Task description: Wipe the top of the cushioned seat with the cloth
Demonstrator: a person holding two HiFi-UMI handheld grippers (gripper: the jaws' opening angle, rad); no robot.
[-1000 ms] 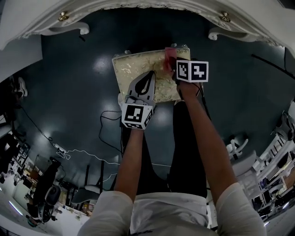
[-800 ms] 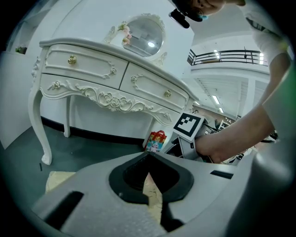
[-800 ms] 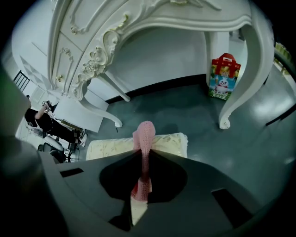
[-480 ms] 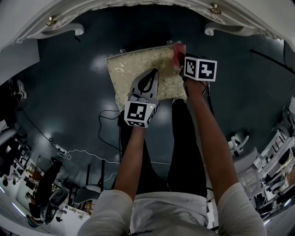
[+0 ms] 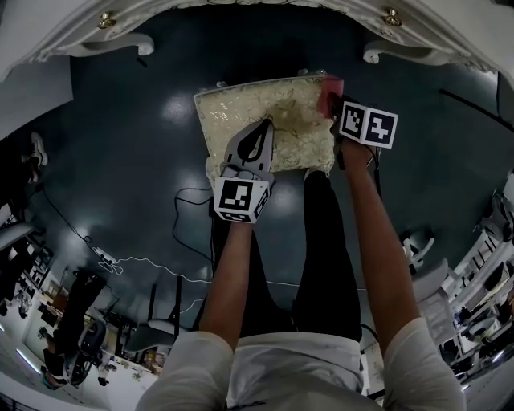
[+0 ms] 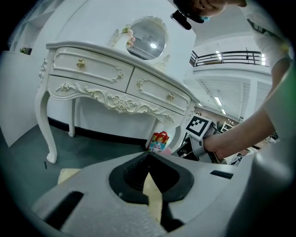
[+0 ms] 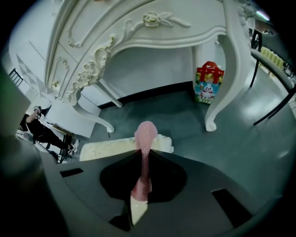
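The cushioned seat [image 5: 265, 120] is a cream, patterned square stool on the dark floor, seen from above in the head view. My right gripper [image 5: 332, 103] is at the seat's far right corner, shut on the pink cloth [image 5: 330, 95]. In the right gripper view the pink cloth [image 7: 144, 139] is pinched upright between the closed jaws, with the seat's edge [image 7: 111, 148] just beyond. My left gripper [image 5: 259, 135] rests over the seat's near middle, jaws closed and holding nothing. The left gripper view shows a strip of the seat [image 6: 152, 196] through its jaws.
A white ornate dressing table [image 5: 257, 16] stands just beyond the seat, its curved legs [image 7: 222, 69] close to the right gripper. A red gift bag [image 7: 209, 83] sits under it. Cables [image 5: 189, 233] trail on the floor to the near left. The person's legs are against the seat's near edge.
My right gripper has carried the pink cloth rightwards along the seat's far edge, from near the middle to the far right corner. The left gripper has stayed on the seat.
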